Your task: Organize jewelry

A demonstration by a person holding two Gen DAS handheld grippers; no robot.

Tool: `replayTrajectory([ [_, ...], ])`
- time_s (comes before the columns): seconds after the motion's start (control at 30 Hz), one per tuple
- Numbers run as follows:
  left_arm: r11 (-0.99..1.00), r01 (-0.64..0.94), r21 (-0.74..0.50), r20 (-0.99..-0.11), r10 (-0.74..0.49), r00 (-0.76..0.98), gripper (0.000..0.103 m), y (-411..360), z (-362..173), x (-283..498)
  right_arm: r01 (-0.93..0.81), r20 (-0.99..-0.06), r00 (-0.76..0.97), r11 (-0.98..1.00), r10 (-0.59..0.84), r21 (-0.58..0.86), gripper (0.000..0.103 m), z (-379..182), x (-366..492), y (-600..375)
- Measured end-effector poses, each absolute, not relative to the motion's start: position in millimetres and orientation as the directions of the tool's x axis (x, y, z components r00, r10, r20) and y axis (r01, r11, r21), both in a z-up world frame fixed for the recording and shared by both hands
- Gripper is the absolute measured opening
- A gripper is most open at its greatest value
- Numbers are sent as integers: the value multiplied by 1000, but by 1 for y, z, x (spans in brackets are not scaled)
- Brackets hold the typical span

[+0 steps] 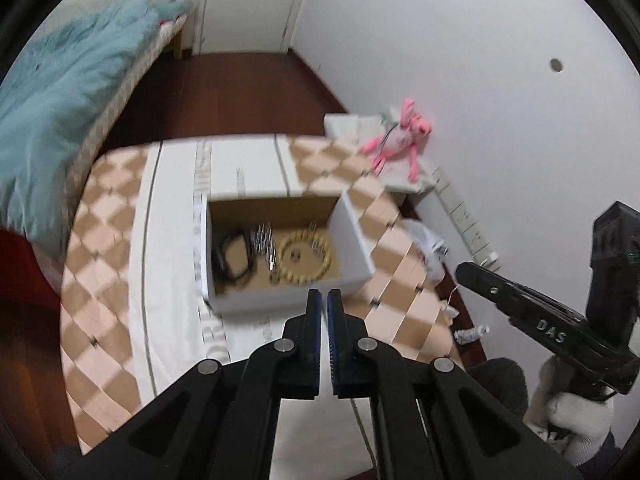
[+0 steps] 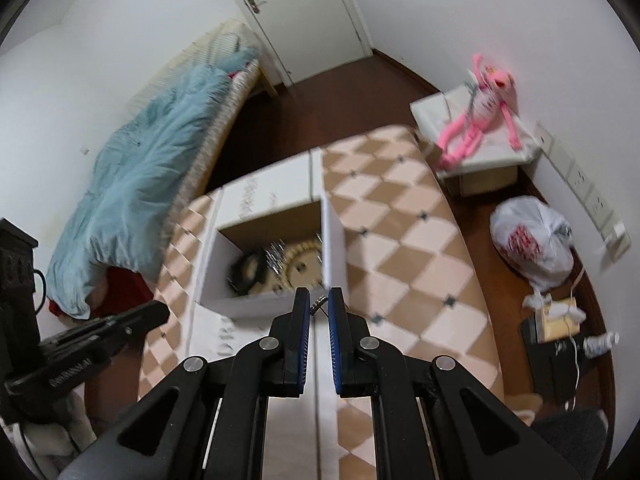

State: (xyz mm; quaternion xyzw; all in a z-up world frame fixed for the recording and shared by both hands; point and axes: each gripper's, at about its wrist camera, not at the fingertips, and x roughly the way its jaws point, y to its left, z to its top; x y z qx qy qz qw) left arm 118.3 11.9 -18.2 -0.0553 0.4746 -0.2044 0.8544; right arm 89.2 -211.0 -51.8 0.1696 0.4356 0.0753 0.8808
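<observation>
Black left gripper (image 1: pixel 324 300) jaws were together, empty; right gripper (image 2: pixel 319 300) jaws pinched a small silvery jewelry piece (image 2: pixel 319 302), above the white cardboard box (image 1: pixel 256 304) of beaded bracelets (image 1: pixel 304 256).

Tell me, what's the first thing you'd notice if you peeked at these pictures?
Probably the open white box in the middle of the checkered tabletop, with a yellow bead ring, something sparkly silver and a black loop inside. Next, the bright pink plush toy lying on a white stand by the wall to the right, and the fluffy blue blanket on the bed to the left.
</observation>
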Motion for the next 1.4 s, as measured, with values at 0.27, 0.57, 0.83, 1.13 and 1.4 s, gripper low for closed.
replayTrajectory([
  [0.27, 952, 253, -175, -875, -268, 403, 11, 10, -65, 118, 27, -764, 580, 931, 282, 364, 9, -67, 97, -205],
  [0.57, 961, 275, -21, -962, -94, 256, 85, 0, -186, 115, 136, -838, 478, 921, 262, 365, 9, -145, 76, -222],
  [0.83, 931, 365, -7, -961, -107, 257, 80, -21, -197, 114, 186, -858, 449, 913, 250, 363, 9, -168, 69, -235],
  [1.13, 921, 381, -83, -949, -190, 251, 2, -31, -181, 121, 189, -854, 457, 912, 247, 365, 10, -166, 70, -237],
  [1.4, 925, 308, -224, -897, -319, 305, 2, 4, -124, 101, 169, -813, 517, 899, 268, 403, 9, -130, 68, -242],
])
